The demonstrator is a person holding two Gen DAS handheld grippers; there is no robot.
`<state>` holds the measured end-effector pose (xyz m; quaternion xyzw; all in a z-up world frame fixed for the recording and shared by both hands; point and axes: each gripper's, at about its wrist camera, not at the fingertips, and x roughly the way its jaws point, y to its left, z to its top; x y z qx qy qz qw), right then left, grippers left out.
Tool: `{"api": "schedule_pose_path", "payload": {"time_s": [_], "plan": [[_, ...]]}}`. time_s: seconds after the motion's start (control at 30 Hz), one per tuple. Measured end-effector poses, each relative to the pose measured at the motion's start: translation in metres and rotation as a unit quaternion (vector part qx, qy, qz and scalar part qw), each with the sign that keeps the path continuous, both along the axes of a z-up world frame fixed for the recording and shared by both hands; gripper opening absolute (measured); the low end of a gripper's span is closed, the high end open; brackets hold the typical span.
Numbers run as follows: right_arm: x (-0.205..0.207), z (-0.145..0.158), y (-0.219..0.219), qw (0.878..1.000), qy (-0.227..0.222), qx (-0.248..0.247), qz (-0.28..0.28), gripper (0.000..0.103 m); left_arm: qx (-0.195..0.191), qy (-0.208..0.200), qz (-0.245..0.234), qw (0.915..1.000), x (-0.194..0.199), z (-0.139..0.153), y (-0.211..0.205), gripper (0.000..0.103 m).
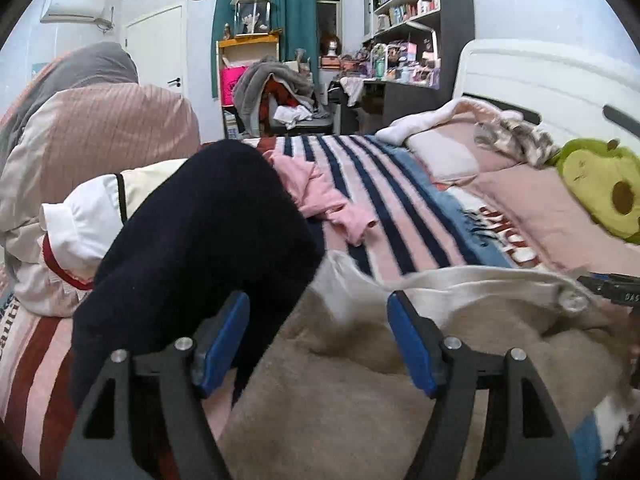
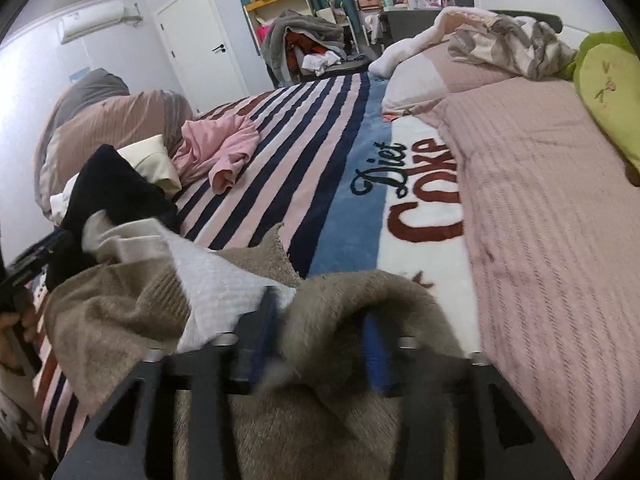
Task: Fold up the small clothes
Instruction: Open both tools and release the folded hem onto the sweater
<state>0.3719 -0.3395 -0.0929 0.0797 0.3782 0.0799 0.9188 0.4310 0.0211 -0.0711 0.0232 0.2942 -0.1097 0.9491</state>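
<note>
A beige knit garment (image 1: 340, 392) with a white panel lies crumpled on the striped blanket (image 1: 400, 208) right under both grippers. My left gripper (image 1: 318, 340) is open, its blue pads wide apart above the beige cloth. A dark navy garment (image 1: 192, 248) is heaped against its left finger. In the right wrist view my right gripper (image 2: 320, 344) stands open, with a fold of the beige garment (image 2: 352, 300) draped loosely over and between its blue pads. A pink garment (image 2: 216, 148) and a cream one (image 2: 148, 160) lie further back on the left.
A rolled pink and grey duvet (image 1: 100, 132) fills the bed's left side. Pink pillows (image 2: 540, 200) and a green avocado plush (image 1: 600, 184) lie on the right by the white headboard (image 1: 540, 76). A chair piled with clothes (image 1: 280, 96) stands beyond the bed.
</note>
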Motion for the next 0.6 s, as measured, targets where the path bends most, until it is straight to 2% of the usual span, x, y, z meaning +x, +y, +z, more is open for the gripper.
{"api": "schedule_pose_path", "payload": {"time_s": [0.03,0.13,0.2,0.27,0.33,0.4,0.43,0.5,0.6], "plan": [[-0.007,0.007,-0.001,1.000,-0.013,-0.007,-0.004,0.066,-0.003,0.000,-0.008,1.0000,-0.006,0.005,-0.001,0.068],[-0.026,0.026,-0.001,0.998,-0.046,-0.030,-0.017,0.066,-0.006,-0.003,-0.033,0.9994,-0.022,0.017,-0.011,0.068],[-0.034,0.036,0.003,0.998,-0.055,-0.021,-0.003,0.066,-0.012,0.001,-0.052,0.9986,-0.030,0.020,-0.020,0.068],[-0.038,0.041,0.016,0.998,-0.060,-0.017,0.023,0.059,-0.020,0.022,-0.084,0.9960,-0.035,0.014,-0.037,0.068],[-0.041,0.041,0.038,0.996,-0.059,-0.019,0.064,0.031,-0.020,0.046,-0.111,0.9926,-0.038,0.003,-0.055,0.068],[-0.040,0.034,0.060,0.993,-0.046,-0.020,0.106,0.017,-0.011,0.062,-0.125,0.9902,-0.037,-0.009,-0.068,0.065],[-0.039,0.027,0.071,0.991,-0.038,-0.023,0.126,0.014,0.001,0.068,-0.126,0.9897,-0.037,-0.019,-0.073,0.061],[-0.037,0.012,0.088,0.988,-0.022,-0.039,0.151,0.014,0.015,0.077,-0.116,0.9902,-0.034,-0.033,-0.073,0.059],[-0.030,-0.016,0.097,0.985,0.012,-0.063,0.158,0.014,0.005,0.104,-0.106,0.9888,-0.029,-0.052,-0.061,0.059]]}}
